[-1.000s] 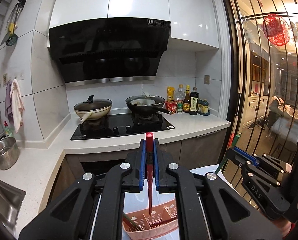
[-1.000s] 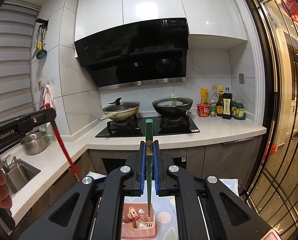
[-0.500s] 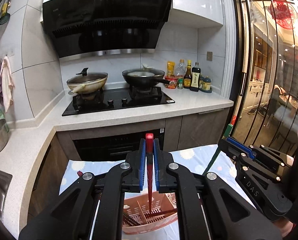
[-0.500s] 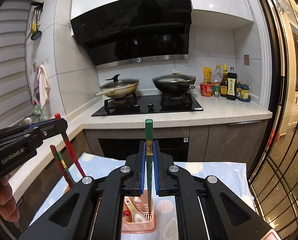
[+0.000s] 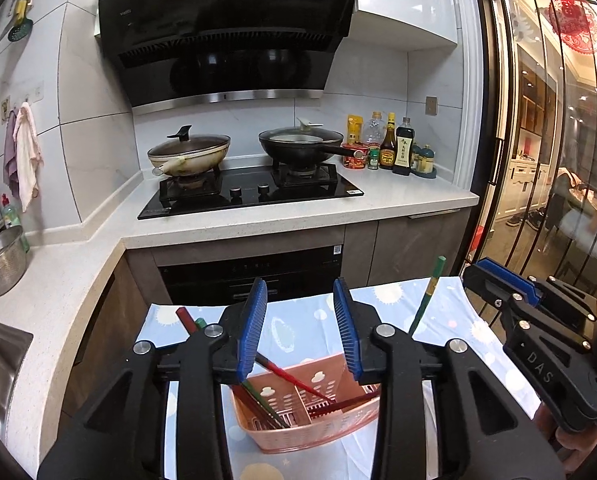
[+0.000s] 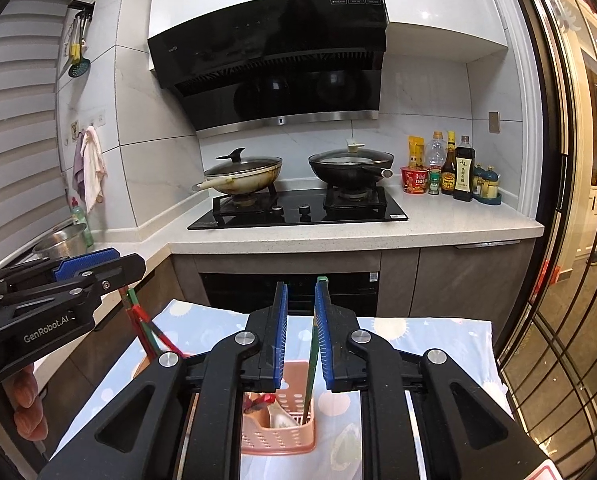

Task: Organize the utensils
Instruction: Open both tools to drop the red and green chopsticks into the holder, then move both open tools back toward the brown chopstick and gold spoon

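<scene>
In the left wrist view, the left gripper [image 5: 300,326] stood wide open with nothing between its blue pads, whereas half a second earlier it had been pinched on a red chopstick. That red chopstick [image 5: 294,380] now lay slanted inside the pink basket [image 5: 298,436], beside other sticks leaning out over the basket's left rim. The basket sat on the table [image 5: 298,320], which was covered by a light blue cloth, toward its near edge. At the right, the right gripper [image 5: 470,276] appeared with a green chopstick [image 5: 426,300] standing steeply beside it.

In the right wrist view, the right gripper [image 6: 300,334] had parted slightly from its earlier closed clamp; the green chopstick [image 6: 312,356] rested against the right pad only, its lower end down in the basket [image 6: 278,444]. A white spoon [image 6: 278,418] lay in the basket too. The left gripper [image 6: 98,264] hung open at the left, above red and green sticks [image 6: 142,328].
</scene>
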Action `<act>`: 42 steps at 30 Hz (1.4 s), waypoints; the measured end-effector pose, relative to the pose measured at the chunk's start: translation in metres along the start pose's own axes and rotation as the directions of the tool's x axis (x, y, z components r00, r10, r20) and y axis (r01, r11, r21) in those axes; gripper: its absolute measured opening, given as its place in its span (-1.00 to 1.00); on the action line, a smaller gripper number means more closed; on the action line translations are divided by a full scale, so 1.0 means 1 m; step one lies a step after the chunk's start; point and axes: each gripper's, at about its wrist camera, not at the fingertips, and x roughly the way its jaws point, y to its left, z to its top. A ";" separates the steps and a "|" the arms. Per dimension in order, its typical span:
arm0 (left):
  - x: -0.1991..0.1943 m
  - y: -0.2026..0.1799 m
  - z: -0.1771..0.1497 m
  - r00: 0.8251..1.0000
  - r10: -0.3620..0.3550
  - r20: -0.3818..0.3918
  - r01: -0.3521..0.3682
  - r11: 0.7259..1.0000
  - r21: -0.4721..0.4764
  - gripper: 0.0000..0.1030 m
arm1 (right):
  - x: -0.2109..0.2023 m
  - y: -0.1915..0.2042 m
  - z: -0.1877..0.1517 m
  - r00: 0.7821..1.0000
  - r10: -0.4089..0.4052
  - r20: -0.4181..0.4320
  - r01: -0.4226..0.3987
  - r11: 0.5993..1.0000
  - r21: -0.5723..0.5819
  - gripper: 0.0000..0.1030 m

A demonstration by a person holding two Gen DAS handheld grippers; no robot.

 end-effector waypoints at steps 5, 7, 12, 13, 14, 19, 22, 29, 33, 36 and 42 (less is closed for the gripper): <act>-0.015 0.000 -0.013 1.000 0.006 -0.006 -0.006 1.000 0.004 -0.36 | -0.023 0.001 -0.012 1.000 0.010 -0.006 -0.010 1.000 0.002 -0.70; -0.023 0.000 -0.022 1.000 0.005 -0.012 -0.005 1.000 0.003 -0.36 | -0.034 0.002 -0.019 1.000 0.009 -0.012 -0.009 1.000 -0.003 -0.70; -0.043 -0.002 -0.046 0.999 0.016 -0.037 -0.016 1.000 0.010 -0.36 | -0.066 0.007 -0.045 0.999 -0.001 -0.032 0.000 1.000 -0.027 -0.70; -0.048 -0.003 -0.052 0.999 0.018 -0.041 -0.018 1.000 0.012 -0.36 | -0.072 0.008 -0.050 0.999 0.003 -0.040 -0.004 1.000 -0.028 -0.70; -0.052 -0.005 -0.057 0.999 0.018 -0.046 -0.017 1.000 0.015 -0.35 | -0.079 0.009 -0.057 0.999 0.007 -0.049 -0.008 1.000 -0.027 -0.70; -0.077 -0.008 -0.088 0.998 0.008 -0.066 -0.007 1.000 0.013 -0.35 | -0.112 0.012 -0.090 0.996 0.024 -0.083 -0.025 1.000 -0.018 -0.70; -0.094 -0.010 -0.107 0.997 0.000 -0.072 0.001 1.000 0.008 -0.34 | -0.131 0.014 -0.112 0.994 0.031 -0.107 -0.032 0.999 -0.008 -0.70; -0.124 -0.018 -0.157 0.995 0.015 -0.097 -0.014 1.000 0.011 -0.15 | -0.172 0.023 -0.168 0.984 0.042 -0.174 -0.044 0.999 -0.005 -0.70; -0.133 -0.025 -0.193 0.990 0.026 -0.140 -0.024 1.000 0.016 -0.14 | -0.194 0.025 -0.205 0.974 0.060 -0.218 -0.053 0.998 0.036 -0.70; -0.138 -0.029 -0.220 0.983 0.035 -0.180 -0.034 0.999 0.007 -0.14 | -0.208 0.031 -0.236 0.963 0.080 -0.258 -0.065 0.996 0.066 -0.70; -0.148 -0.037 -0.271 0.964 0.022 -0.266 -0.023 1.000 -0.001 -0.13 | -0.228 0.046 -0.292 0.928 0.115 -0.354 -0.093 0.993 0.079 -0.70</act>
